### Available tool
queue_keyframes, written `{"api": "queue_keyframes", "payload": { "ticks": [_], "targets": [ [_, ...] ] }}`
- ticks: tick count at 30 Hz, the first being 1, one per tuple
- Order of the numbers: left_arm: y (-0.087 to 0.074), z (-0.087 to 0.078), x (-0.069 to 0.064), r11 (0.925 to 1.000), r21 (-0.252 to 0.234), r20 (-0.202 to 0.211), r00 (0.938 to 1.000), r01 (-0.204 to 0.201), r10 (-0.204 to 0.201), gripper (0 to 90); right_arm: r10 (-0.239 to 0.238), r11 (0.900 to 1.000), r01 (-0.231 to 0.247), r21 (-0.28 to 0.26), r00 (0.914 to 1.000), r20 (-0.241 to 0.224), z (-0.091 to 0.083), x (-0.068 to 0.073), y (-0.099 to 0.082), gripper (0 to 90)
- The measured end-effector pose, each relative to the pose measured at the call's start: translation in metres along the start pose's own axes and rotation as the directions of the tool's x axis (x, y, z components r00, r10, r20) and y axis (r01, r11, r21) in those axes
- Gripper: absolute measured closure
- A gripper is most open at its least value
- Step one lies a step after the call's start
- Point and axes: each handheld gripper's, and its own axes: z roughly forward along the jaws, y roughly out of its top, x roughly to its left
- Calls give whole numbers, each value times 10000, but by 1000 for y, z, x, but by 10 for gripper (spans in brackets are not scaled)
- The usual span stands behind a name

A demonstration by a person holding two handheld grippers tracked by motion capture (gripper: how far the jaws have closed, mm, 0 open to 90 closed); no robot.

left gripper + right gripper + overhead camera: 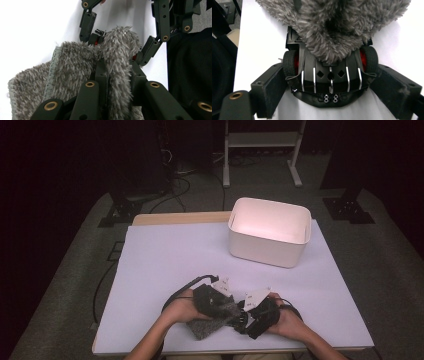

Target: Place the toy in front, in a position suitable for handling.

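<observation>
Shaggy grey cloth (75,65) pinched in left gripper (117,75) jaws, right gripper (329,82) jaws clasping glossy black toy car (329,75).

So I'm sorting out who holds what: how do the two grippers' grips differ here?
The left gripper has its jaws nearly together, pinching a fold of the grey fluffy cloth. The right gripper has its jaws spread wide around the black toy car, which the cloth partly covers. Both are at the table's near edge.

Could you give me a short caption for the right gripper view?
Hand-held gripper clasping a black toy car draped with grey fluffy cloth.
</observation>
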Motion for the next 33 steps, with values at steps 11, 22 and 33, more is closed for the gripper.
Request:
{"api": "queue_keyframes", "payload": {
  "ticks": [11, 22, 33],
  "targets": [
    [1, 0, 0, 10000, 67, 6, 10000, -63, 63, 745, -97, 9999, 97, -77, 9999, -84, -4, 0, 0, 231],
    [14, 10, -5, 9989, -20, 460, 9979, -466, 467, 761, -162, 9998, 161, -95, 9998, -81, -3, -1, 1, 231],
    [11, 8, -5, 9978, -35, 372, 9971, -667, 668, 768, -60, 9998, 56, -191, 9998, -197, -3, -3, 0, 232]
  ]
}}
